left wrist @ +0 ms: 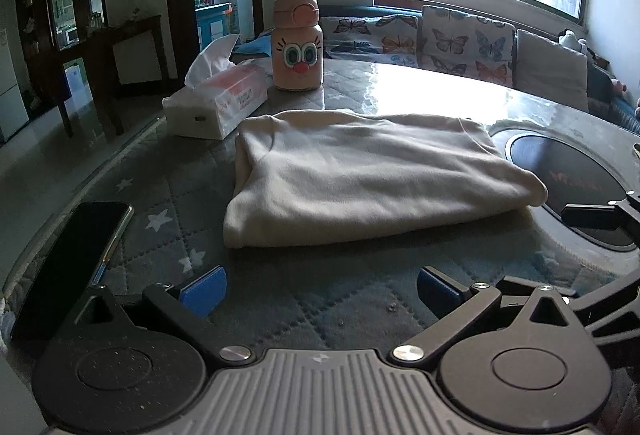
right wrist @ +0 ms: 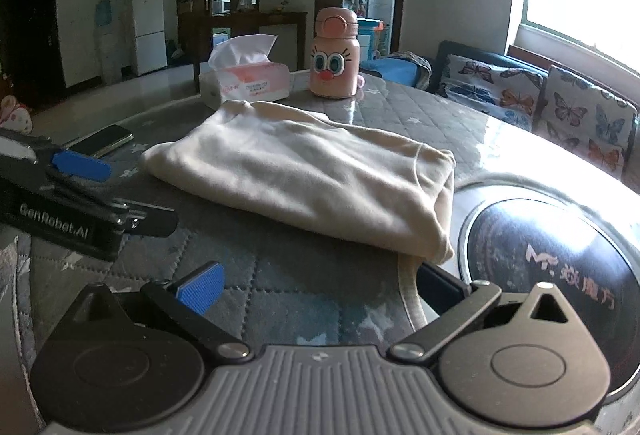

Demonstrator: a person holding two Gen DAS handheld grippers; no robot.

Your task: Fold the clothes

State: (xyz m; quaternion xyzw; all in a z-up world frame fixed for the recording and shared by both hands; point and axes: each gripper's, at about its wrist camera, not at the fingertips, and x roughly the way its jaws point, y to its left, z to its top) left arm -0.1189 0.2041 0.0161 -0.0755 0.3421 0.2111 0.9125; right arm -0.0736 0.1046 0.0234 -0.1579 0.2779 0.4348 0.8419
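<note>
1. Cream garment (left wrist: 360, 179) lay folded on the quilted worktop (left wrist: 280, 315), in front of the tissue box (left wrist: 224, 103) and pink bottle (left wrist: 297, 47).
2. Left hand-held gripper (left wrist: 322, 293): jaws wide apart, nothing between, just short of the garment's near edge.
3. Right hand-held gripper (right wrist: 320, 287): jaws wide apart, empty, near the garment's right corner.
4. Phone (left wrist: 68, 267) lay at left.

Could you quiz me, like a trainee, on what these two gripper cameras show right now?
1. True or false: the cream garment lies folded on the table.
2. What stands beside the tissue box? A) mug B) pink bottle C) lamp
3. Is the left gripper or the right gripper holding the cloth?

Key: 1 true; 2 B; 3 neither, both are open.
</note>
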